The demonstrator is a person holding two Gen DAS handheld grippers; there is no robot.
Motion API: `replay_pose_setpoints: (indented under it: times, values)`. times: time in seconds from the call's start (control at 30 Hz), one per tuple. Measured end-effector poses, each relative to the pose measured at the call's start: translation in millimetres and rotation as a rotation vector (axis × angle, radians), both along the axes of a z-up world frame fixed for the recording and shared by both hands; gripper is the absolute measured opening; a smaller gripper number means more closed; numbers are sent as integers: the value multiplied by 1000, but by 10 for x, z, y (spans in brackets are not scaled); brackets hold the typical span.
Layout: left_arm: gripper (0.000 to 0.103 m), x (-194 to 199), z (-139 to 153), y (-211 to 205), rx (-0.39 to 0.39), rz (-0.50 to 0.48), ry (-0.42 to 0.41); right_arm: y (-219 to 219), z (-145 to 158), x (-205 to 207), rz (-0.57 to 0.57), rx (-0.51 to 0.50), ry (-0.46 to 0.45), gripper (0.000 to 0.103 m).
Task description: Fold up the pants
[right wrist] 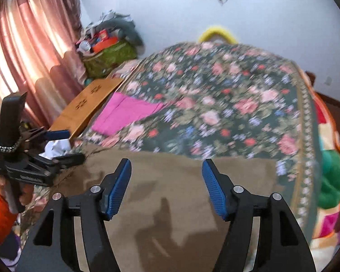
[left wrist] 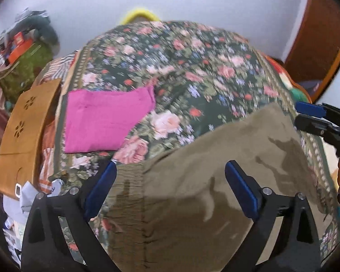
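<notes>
Olive-brown pants [left wrist: 192,192] lie spread on the floral bedspread [left wrist: 181,68], near the bed's front edge; they also show in the right wrist view [right wrist: 170,192]. My left gripper [left wrist: 170,172] is open, its blue-padded fingers hovering above the pants' elastic waistband, holding nothing. My right gripper [right wrist: 166,172] is open above the pants' flat middle, holding nothing. The right gripper shows at the right edge of the left wrist view [left wrist: 310,113], and the left gripper at the left of the right wrist view [right wrist: 65,145].
A folded pink cloth [left wrist: 102,120] lies on the bedspread at the far left. A wooden board [left wrist: 22,136] stands beside the bed's left edge. Pink curtains [right wrist: 22,56] and a cluttered green bag [right wrist: 108,56] are at the left. A wall is behind the bed.
</notes>
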State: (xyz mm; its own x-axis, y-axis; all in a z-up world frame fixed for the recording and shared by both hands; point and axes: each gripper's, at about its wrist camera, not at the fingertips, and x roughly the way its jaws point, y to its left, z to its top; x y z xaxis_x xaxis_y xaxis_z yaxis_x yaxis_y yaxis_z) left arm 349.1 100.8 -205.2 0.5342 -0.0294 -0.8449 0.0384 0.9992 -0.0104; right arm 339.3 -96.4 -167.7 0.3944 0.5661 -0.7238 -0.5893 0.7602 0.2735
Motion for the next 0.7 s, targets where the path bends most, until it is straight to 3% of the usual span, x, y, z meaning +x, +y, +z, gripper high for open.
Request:
replay_pose_setpoints:
  times: [0.23,0.3,0.43,0.7]
  values:
    - [97,130,-520,-126,-11,-34,167,249,-692,-38,87,-66,280,65]
    - [98,87,-601,-208,50,-62,166,279,-894,-98,122,-110,357,65]
    - [98,-62,-625,-346,147,-107,131,239,-878,-263,172,-151,321,72]
    - [99,-332,-519,-248,85,-79,131,-69,-790,-515,124,-158,325,73]
